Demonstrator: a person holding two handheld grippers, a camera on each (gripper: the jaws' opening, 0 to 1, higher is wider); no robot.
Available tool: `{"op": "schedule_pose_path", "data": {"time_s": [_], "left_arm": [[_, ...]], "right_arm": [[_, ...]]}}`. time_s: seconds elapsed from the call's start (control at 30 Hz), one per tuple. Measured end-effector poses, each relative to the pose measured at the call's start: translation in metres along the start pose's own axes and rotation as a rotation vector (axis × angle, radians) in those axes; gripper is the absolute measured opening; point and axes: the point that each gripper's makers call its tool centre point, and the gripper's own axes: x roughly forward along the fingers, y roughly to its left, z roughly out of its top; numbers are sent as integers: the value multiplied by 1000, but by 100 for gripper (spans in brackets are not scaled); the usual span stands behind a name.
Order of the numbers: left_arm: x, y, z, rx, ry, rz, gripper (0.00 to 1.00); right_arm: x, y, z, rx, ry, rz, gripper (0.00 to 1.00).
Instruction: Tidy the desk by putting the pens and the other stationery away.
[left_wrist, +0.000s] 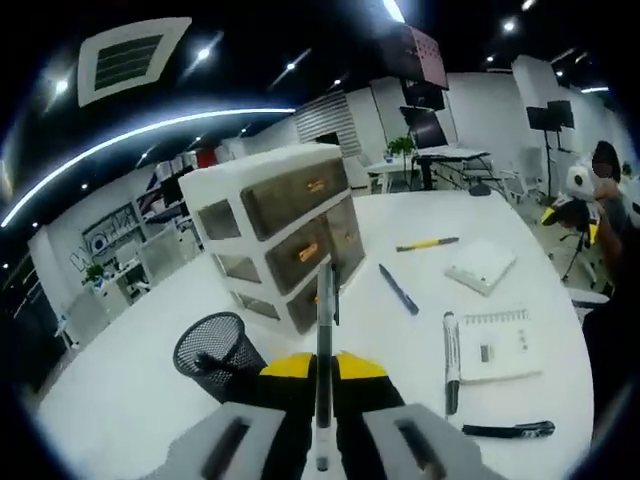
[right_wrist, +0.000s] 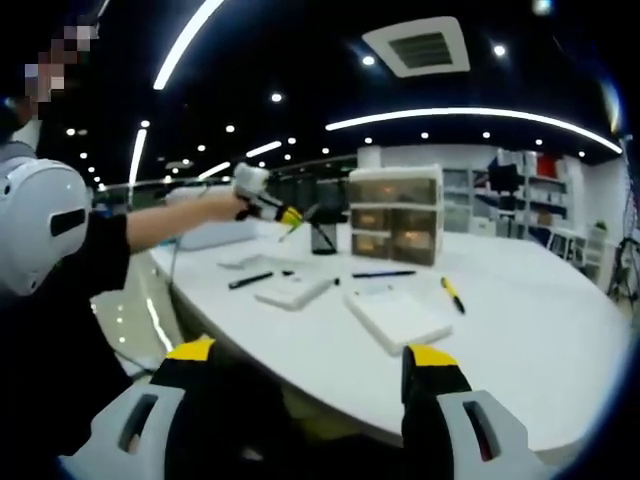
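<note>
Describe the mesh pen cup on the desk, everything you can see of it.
The mesh pen cup is a black round cup of what looks like wire mesh, with a solid rim and an open top. It stands on the white desk beside the drawer unit, apart from it. In the left gripper view it leans, which may be lens distortion; the right gripper view shows it upright. Something dark lies inside, too unclear to name. The left claw, shut on a pen, is near it without touching.
</note>
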Motion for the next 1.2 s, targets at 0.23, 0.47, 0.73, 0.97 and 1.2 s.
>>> {"op": "schedule_pose_path", "data": {"time_s": [0.23, 0.47, 0.73, 0.97, 1.2], "left_arm": [[-7, 16, 37, -122, -208, 107, 6], [-15, 32, 71, -249, -380, 162, 7], [-13, 44, 81, -278, -452, 258, 7], [-6, 68, 80, -297, -471, 319, 7], [6, 88, 77, -309, -470, 341, 7]], "right_arm": [[-2, 1, 3, -6, -5, -1, 70], [0, 2, 3, -7, -6, 1, 70], [1, 0, 2, 2, -9, 0, 70], [-1, -3, 2, 5, -6, -9, 70], [1, -7, -3, 15, 4, -13, 70]]}}
